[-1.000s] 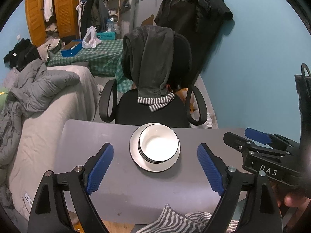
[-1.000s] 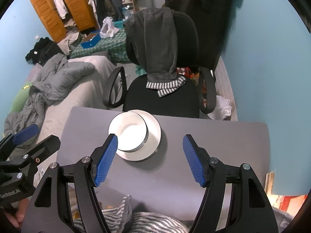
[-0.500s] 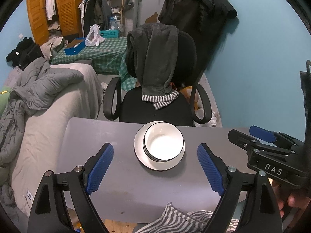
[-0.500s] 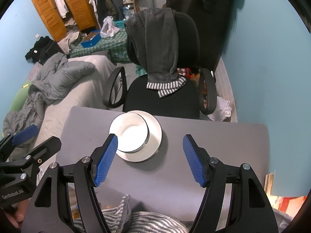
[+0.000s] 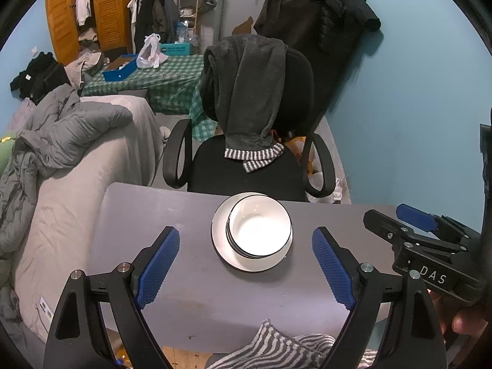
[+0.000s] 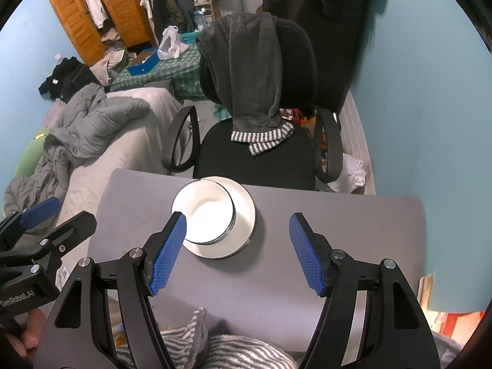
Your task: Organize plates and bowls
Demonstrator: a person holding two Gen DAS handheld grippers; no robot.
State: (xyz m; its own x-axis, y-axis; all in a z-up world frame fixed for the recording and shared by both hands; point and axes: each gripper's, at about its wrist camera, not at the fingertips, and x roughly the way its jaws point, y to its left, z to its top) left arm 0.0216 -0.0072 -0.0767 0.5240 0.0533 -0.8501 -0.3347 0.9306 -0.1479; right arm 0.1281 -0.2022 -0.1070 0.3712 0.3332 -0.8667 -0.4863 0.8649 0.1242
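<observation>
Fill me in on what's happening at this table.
A person holds a pair of tongs in each hand over a grey table, tidying dishes. White bowls sit nested on a white plate near the table's far edge, in front of a black office chair. The left tongs and right tongs are both open, holding nothing and hovering short of the stack. Nothing is being touched.

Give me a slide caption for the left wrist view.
Open left gripper above stacked bowls on a plate, grey table.
</observation>
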